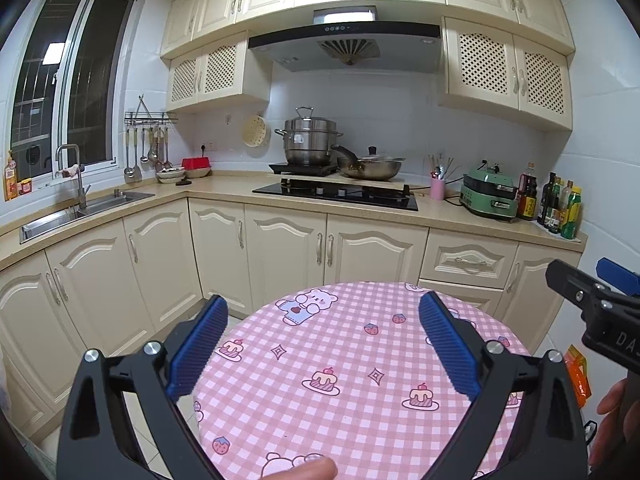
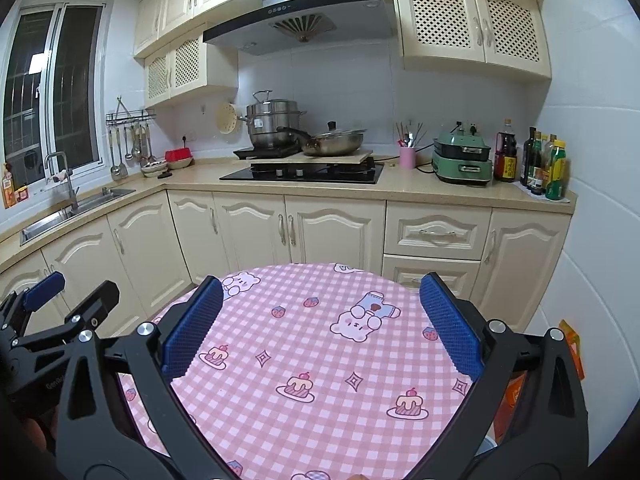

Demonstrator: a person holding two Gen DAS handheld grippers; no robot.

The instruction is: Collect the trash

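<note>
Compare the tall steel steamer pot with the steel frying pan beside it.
The tall steel steamer pot is stacked and deep with side handles; the steel frying pan is shallow with one long dark handle. The pot sits on a black induction plate, the pan on a wooden board. Both are lidded.

- Two tools: left tool (image 1: 320,344), right tool (image 2: 320,326), each with two blue pads, set wide apart.
- One round surface (image 1: 352,364) under a pink checked cloth.
- One orange packet (image 1: 579,376) past its right edge.
- One steamer pot (image 1: 309,140); one lidded pan (image 1: 370,168).
- One black hob (image 1: 336,194); one hood (image 1: 344,46).
- One sink (image 1: 80,210); one tap (image 1: 74,172).
- One pink utensil cup (image 1: 437,188).
- One green cooker (image 1: 489,194).
- Bottles (image 1: 558,208) in a cluster, at least five; exact count unclear.
- One red box (image 1: 196,163).
</note>
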